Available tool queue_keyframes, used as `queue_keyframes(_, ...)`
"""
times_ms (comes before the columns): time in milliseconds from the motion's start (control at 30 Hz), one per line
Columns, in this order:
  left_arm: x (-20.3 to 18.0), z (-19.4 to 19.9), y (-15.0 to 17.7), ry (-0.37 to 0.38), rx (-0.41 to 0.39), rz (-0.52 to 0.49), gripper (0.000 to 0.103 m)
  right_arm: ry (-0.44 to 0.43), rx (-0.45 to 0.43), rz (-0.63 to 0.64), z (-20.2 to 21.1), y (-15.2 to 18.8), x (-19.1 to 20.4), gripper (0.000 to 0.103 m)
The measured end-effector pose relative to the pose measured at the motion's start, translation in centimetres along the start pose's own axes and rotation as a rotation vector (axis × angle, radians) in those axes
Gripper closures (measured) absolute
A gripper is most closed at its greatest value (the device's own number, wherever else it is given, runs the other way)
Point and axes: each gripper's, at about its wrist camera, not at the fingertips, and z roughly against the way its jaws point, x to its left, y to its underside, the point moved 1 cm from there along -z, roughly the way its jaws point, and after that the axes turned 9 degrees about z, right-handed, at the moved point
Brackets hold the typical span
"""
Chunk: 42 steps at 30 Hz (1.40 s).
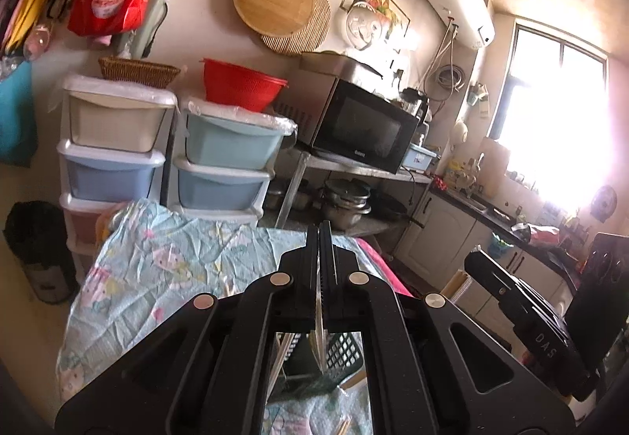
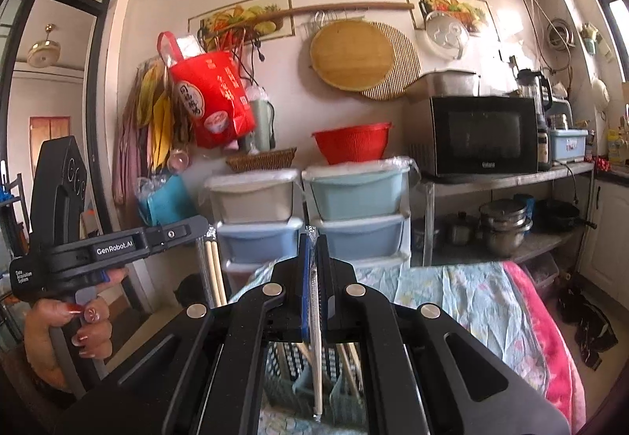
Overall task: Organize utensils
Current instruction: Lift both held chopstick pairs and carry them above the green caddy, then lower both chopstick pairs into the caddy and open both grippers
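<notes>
The left wrist view looks forward along its own closed fingers, tilted up, over the desk (image 1: 165, 270) toward the back wall, catching the microwave (image 1: 365, 128) at an angle. The right wrist view faces that wall squarely. Both sit close above a black basket (image 2: 283, 376) and share the red colander (image 2: 352, 142), plastic drawers (image 2: 354, 199) and microwave.

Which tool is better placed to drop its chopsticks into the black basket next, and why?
Probably the right tool: its wrapped chopsticks hang upright directly over the black basket. The left tool also grips a pair, less clearly aligned.
</notes>
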Motion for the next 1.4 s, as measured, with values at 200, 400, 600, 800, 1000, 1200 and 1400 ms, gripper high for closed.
queue_keyframes(200,-0.1,-0.9,-1.3,0.000,-0.031,0.005,0.103,-0.013,-0.025,-0.006,-1.5,-1.0,-0.4,0.099)
queue_keyframes(400,0.5,-2.2,-2.0,0.005,-0.052,0.021,0.103,-0.026,-0.037,-0.004,-3.4,-1.1,-0.4,0.099)
queue_keyframes(600,1.0,-3.7,-1.7,0.020,-0.045,0.027,0.103,-0.029,-0.018,0.017,-5.5,-0.4,0.0,0.099)
queue_keyframes(800,1.3,-5.3,-0.5,0.020,-0.016,0.017,0.103,-0.015,0.031,0.032,-7.5,1.1,0.2,0.099)
queue_keyframes(1000,1.9,-6.5,1.1,0.003,0.011,-0.003,0.103,-0.008,0.075,0.027,-9.0,2.6,0.0,0.099)
queue_keyframes(1200,3.0,-7.3,3.1,-0.022,0.054,-0.005,0.103,-0.005,0.111,0.017,-9.9,3.9,-0.1,0.099)
queue_keyframes(1400,4.0,-7.3,4.6,-0.050,0.078,-0.015,0.103,-0.001,0.136,0.006,-10.4,4.8,-0.2,0.098)
